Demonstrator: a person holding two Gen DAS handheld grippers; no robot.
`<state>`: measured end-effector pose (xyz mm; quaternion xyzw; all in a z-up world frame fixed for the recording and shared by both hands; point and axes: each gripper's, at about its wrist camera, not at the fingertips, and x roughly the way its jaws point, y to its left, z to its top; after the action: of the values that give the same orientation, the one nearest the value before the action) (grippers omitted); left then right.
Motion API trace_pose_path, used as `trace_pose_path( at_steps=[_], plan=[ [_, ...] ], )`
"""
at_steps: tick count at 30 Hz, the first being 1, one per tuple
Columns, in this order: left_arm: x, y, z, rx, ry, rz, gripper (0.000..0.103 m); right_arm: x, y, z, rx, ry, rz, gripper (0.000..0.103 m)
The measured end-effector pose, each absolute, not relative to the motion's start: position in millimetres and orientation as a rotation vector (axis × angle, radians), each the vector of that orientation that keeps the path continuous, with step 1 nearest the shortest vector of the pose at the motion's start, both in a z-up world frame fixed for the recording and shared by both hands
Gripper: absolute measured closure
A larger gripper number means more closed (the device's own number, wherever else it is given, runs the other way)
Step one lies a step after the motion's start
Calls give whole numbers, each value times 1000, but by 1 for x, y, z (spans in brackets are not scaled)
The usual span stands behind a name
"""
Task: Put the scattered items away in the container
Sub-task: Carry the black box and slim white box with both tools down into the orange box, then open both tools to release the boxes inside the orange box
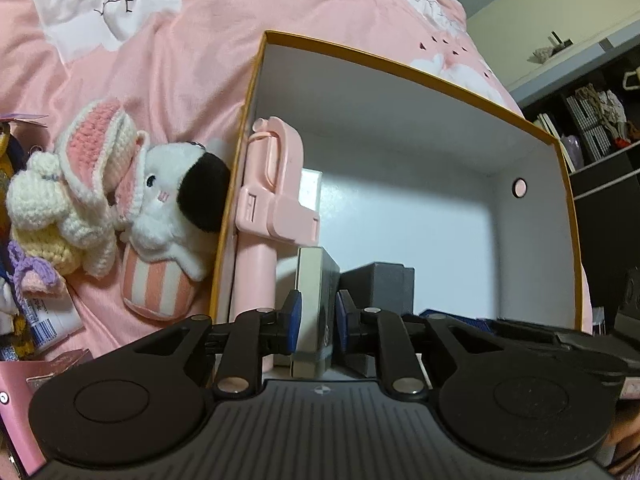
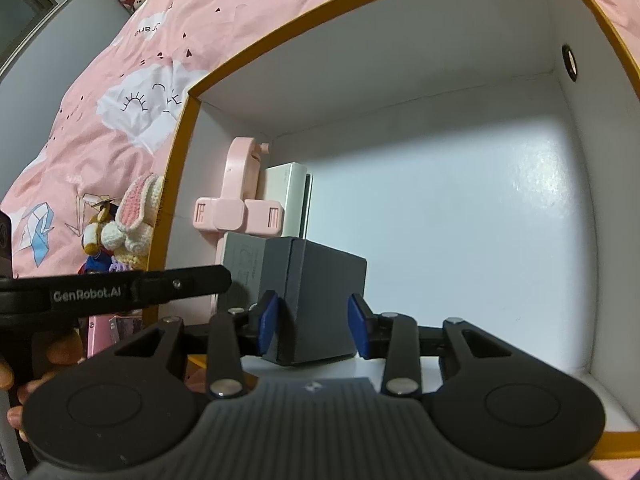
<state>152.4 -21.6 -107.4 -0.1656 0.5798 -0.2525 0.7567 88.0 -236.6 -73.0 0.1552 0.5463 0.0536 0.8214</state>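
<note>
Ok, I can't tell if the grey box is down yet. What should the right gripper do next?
Probably open the right gripper's jaws and let go. The grey box they clamp already sits low inside the container, seemingly resting on its white floor beside the pink holder.

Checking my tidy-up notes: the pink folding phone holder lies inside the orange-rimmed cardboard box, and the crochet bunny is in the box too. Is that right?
Not quite. The pink folding phone holder is inside the orange-rimmed cardboard box, but the crochet bunny lies outside it on the pink bedspread, as the left wrist view shows.
</note>
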Motion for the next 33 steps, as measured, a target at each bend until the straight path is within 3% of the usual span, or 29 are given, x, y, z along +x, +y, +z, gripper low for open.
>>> trace_pose_path(
  at_steps=[3,12,16,23,26,33],
  plan=[
    [153,-22,-107,-379,1267,-566,76,86,-240,-69,306,1159,108,62],
    [153,-30,-109,-516,1271,-706,81,88,-245,-70,322,1164,122,64],
    [154,-33,-114,-547,1279,-729,85,89,-244,-65,337,1139,90,74],
    [154,-38,-116,-548,1277,-731,88,108,-232,-69,0,1241,108,81],
    [154,-38,-116,-548,1278,-728,89,117,-216,-83,-226,1323,235,88],
    [154,-36,-116,-557,1281,-726,88,133,-211,-86,-583,1346,617,89]
  ],
)
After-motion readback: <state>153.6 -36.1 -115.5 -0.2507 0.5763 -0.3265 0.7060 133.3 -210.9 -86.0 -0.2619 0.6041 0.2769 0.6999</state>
